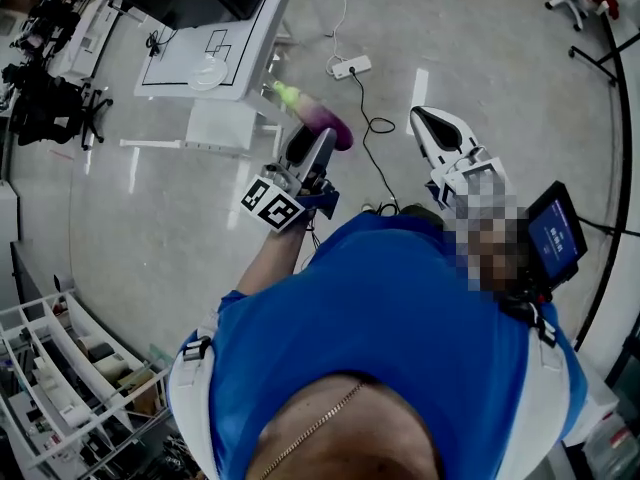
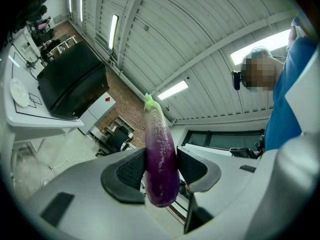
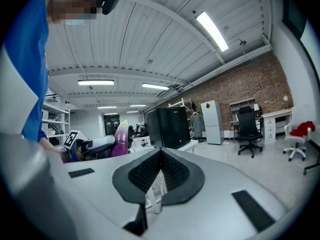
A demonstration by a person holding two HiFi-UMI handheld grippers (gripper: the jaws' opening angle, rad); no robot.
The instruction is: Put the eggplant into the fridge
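the left gripper [image 1: 312, 153] clamps the purple eggplant [image 2: 161, 159] between both pads, green stem pointing away, up in the air over the floor. the right gripper [image 3: 159, 173] is empty, jaws pressed together. ahead, a black box [image 3: 168, 127] sits on a white table [image 1: 255, 53].

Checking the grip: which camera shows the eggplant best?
The left gripper view: the whole eggplant, purple body to green stem, stands clamped between the pads of the left gripper. The head view shows it small past that gripper; the right gripper view shows only a distant purple sliver.
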